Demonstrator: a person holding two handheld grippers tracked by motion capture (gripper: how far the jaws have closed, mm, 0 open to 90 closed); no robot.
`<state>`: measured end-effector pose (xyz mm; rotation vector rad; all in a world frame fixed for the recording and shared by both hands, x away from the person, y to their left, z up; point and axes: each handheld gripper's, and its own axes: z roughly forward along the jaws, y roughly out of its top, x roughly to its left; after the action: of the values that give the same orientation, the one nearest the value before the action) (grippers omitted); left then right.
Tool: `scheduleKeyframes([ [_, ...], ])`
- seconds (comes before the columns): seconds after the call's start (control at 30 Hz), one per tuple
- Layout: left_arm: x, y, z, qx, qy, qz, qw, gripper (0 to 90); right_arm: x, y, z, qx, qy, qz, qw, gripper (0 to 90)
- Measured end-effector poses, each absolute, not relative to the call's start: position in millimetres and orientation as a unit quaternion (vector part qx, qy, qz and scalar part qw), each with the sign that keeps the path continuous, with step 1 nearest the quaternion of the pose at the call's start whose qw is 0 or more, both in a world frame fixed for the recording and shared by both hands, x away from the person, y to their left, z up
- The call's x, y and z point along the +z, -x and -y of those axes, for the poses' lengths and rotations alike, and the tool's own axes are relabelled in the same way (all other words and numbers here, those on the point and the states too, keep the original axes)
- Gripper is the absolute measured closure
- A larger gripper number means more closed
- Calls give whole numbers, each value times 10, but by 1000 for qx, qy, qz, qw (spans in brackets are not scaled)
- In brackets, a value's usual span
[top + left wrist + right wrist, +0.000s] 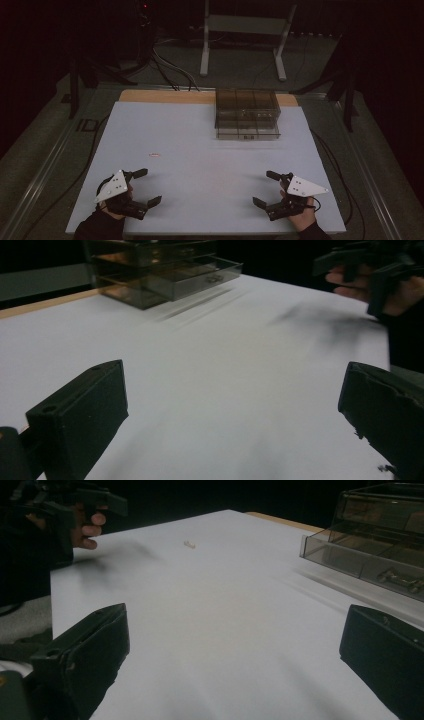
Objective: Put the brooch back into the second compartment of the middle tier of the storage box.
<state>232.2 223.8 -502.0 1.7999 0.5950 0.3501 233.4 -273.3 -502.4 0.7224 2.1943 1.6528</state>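
Note:
A smoky clear drawer box [247,114] stands at the back of the white table [200,150], right of centre; its bottom drawer is pulled out and holds a small metal piece [400,579]. A tiny pale object [155,155] lies on the table left of centre, also visible as the pale object [189,544]. My left gripper [147,186] hovers near the front left edge, open and empty. Near the front right edge my right gripper [265,189] is open and empty too. The drawer box [160,270] sits far ahead in the left gripper view.
A white metal stand [245,35] and cables [170,70] lie on the dark floor beyond the table. A strip of wooden edge [165,96] runs along the table's back. Dark tripod legs [75,80] stand at the left.

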Motion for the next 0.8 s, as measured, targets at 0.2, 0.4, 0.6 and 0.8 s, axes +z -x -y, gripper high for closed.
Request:
scheduleKeyframes([
  [0.2, -5013, -2309, -2261, 148, -769, -249, 570, 2, -5028, -2334, 2712, 571, -248, -768, 150, 0],
  [0.4, -5002, -2310, -2248, 152, -771, -249, 566, 2, -5034, -2352, 2717, 572, -251, -767, 145, 0],
  [0.6, -4987, -2301, -2228, 138, -781, -244, 558, 2, -5021, -2348, 2717, 574, -250, -768, 134, 0],
  [0.8, -4924, -2297, -2206, 128, -782, -234, 563, 2, -4994, -2333, 2701, 580, -244, -766, 134, 0],
])
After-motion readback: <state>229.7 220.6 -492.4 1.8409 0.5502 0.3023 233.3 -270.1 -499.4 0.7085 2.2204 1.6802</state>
